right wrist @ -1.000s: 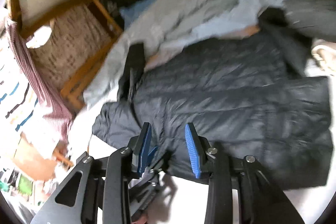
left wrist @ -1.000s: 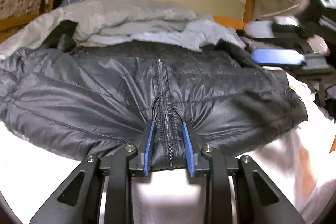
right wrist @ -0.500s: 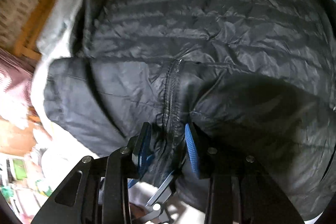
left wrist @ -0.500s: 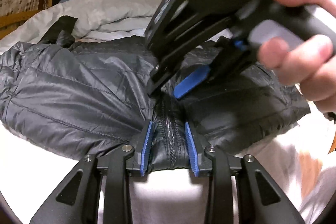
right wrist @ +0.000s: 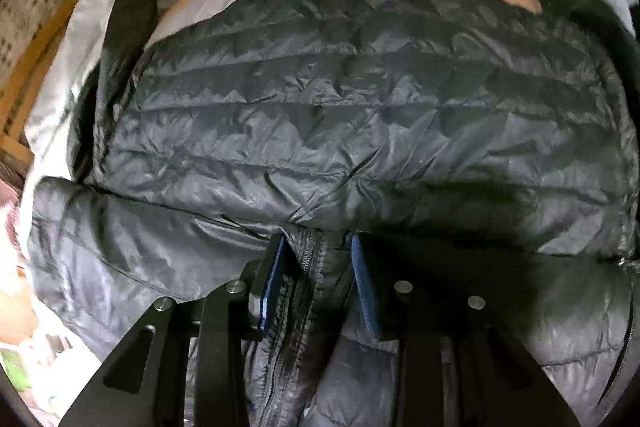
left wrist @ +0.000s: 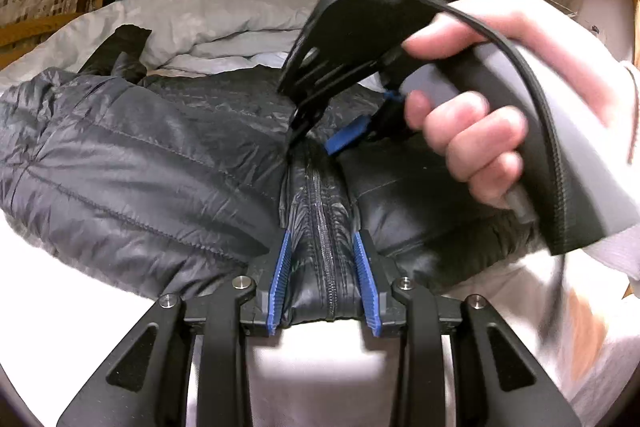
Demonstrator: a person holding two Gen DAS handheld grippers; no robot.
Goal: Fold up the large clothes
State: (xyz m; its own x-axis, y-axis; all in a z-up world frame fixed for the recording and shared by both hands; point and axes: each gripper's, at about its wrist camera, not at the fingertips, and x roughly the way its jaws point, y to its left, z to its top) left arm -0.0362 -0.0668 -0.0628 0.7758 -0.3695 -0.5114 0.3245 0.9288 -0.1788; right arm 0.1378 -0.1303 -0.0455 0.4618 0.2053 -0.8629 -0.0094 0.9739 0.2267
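The bed (left wrist: 312, 379), covered in white sheet, carries a rumpled grey duvet (left wrist: 208, 23) toward its far edge and, nearer, the black puffer jacket (right wrist: 360, 115) spread across the middle, its hem at the near edge. The left tool (left wrist: 324, 279) is clamped on the hem around the zipper (left wrist: 322, 227). The right tool (right wrist: 316, 287), gripped by the person's right hand (left wrist: 492, 131), pinches the same zipper line further up the jacket. To fold well, I judge both grips should lift together, keeping the zipper taut and straight so the slippery quilting doesn't slide askew.
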